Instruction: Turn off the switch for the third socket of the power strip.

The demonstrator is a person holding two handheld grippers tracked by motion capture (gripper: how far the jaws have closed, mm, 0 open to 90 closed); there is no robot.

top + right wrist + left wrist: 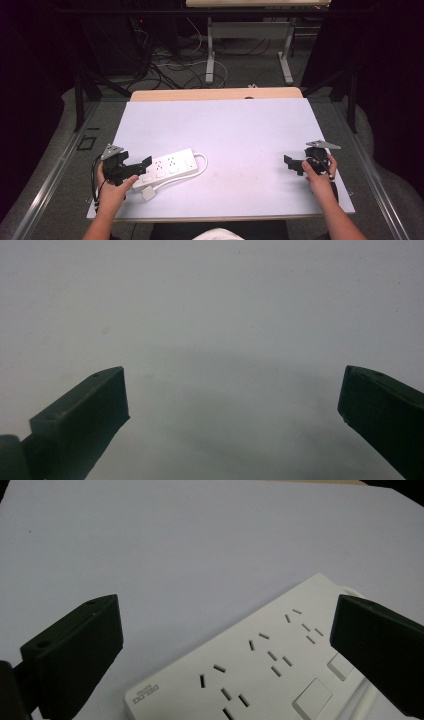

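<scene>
White tabletop; power strip lower left, long axis rising rightward, just beside left gripper, jaws apart. Right gripper well apart, jaws apart.

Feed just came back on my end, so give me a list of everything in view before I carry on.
power strip: one, white, near-left part of the table, by the left claw
cable: one, white, loops from the strip's right end back along its near side
plug: one, white, on the table at the strip's near side
table: one, pale white top with a wooden far edge
table legs and cables: several, grey and black, floor beyond the table
left claw: black, jaws open, at the strip's left end
right claw: black, jaws open, over bare table at the right
</scene>
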